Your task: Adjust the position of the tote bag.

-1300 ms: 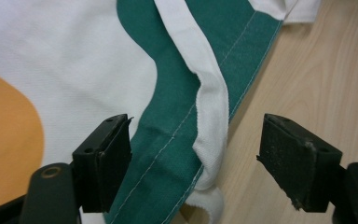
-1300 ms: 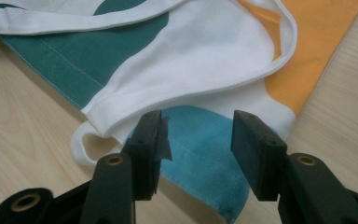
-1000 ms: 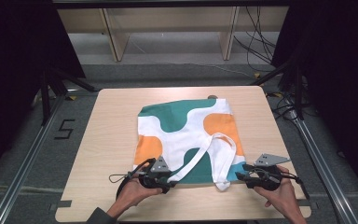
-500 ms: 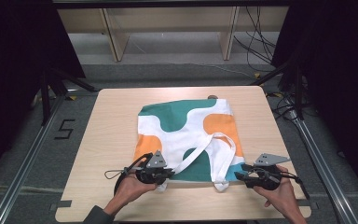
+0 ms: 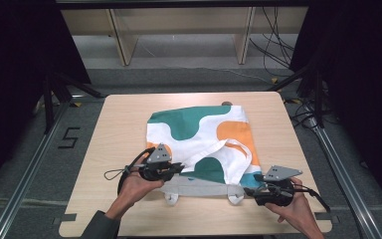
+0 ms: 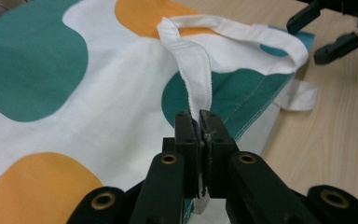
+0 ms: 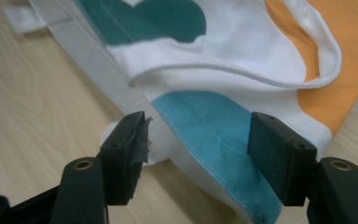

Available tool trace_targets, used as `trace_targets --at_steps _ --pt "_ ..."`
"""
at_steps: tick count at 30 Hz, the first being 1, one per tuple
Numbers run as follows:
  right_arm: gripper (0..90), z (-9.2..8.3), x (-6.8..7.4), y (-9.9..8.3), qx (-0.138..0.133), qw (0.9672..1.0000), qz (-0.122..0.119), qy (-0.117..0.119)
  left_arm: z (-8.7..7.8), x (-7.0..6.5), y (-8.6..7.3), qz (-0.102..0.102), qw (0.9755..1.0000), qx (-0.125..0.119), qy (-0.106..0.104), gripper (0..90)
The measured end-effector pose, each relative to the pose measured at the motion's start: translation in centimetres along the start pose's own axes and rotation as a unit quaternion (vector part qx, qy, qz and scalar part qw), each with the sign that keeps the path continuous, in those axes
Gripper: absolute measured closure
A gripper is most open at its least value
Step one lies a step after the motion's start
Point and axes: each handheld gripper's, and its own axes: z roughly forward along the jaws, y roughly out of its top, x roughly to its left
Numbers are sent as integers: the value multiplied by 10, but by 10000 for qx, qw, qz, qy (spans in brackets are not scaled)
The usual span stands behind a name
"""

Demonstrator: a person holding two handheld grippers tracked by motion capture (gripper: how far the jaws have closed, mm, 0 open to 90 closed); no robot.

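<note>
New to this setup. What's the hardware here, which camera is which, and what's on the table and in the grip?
There is no robot arm. A person stands at the near edge of the table and holds a hand-held two-jaw tool in each hand. The wide picture comes from a fixed camera above, looking forward and down. The other two come from cameras riding on each tool, looking along its black jaws.

On the table lies a flat white fabric bag with green and orange blobs and white straps.

The left tool is shut on one white strap, which runs up out of its jaws. The right tool has just been opening. Its jaws stand apart on either side of the bag's near corner, the pads not pressing on it.
</note>
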Motion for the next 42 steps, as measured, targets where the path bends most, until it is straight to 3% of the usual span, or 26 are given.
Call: trace_targets --at_steps 2,3,5,8,9,12,13,15,17,18,19,20,21,22,23,26,27,29,30,34,36,38,41,42 --pt "365 1 1 1 66 9999 -109 -88 0 1 2 -79 9999 -71 25 862" --pt "363 3 2 3 73 9992 -301 -243 1 4 5 -65 9999 -81 -11 862" --pt "364 6 3 5 73 9988 -341 -351 2 6 5 -184 9998 -96 -28 862" --pt "350 10 2 5 199 9985 -388 -320 2 8 5 -253 9996 -106 -28 862" --pt "369 14 3 6 246 9978 -513 -352 2 8 5 -283 9995 -139 -46 862" --pt "679 17 2 10 315 9957 -765 -423 2 7 2 -319 9994 -89 -88 859" --pt "774 17 1 13 241 9960 -778 -355 3 6 0 -248 9996 -96 -104 856" --pt "847 16 -1 20 122 9958 -839 -337 2 3 -5 -267 9995 -9 -150 827" --pt "872 13 -5 24 -16 9973 -686 -255 -3 -3 -13 -185 9996 57 -200 756" --pt "875 13 -8 25 -23 9979 -617 -193 -3 -3 -13 -185 9996 57 -200 690" --pt "877 12 -9 26 -44 9982 -579 -156 -10 -11 -22 -53 9998 177 -104 608" --pt "878 12 -10 27 -64 9986 -521 -95 -10 -11 -22 -53 9998 177 -104 543" --pt "878 12 -10 27 -64 9986 -521 -95 -13 -16 -28 -37 9997 215 -75 543" --pt "878 12 -10 28 -77 9992 -392 -56 -17 -25 -40 -16 9994 346 -17 435" --pt "878 11 -9 29 -71 9995 -299 -81 -18 -29 -45 -50 9992 407 0 395" --pt "878 8 -9 35 -170 9990 -413 -101 -17 -32 -53 -49 9984 525 189 311" --pt "878 7 -9 37 -188 9988 -433 -98 -12 -29 -59 29 9970 689 350 308" --pt "878 4 -9 40 -246 9989 -385 -79 -6 -21 -65 -10 9944 872 605 310" --pt "878 2 -9 41 -236 9988 -409 -88 -3 -18 -69 -102 9936 889 685 318" --pt "880 1 -10 43 -302 9988 -371 -48 2 -6 -77 28 9900 1054 933 383" --pt "880 1 -10 43 -340 9986 -417 -19 4 -3 -79 -97 9906 898 1030 388" --pt "881 -1 -8 44 -299 9991 -286 25 4 -2 -77 14 9909 804 1079 446" --pt "881 -3 -7 47 -389 9986 -349 11 1 -1 -74 95 9911 584 1190 537" --pt "881 -4 -7 49 -402 9984 -396 28 -2 2 -71 332 9905 552 1211 591"
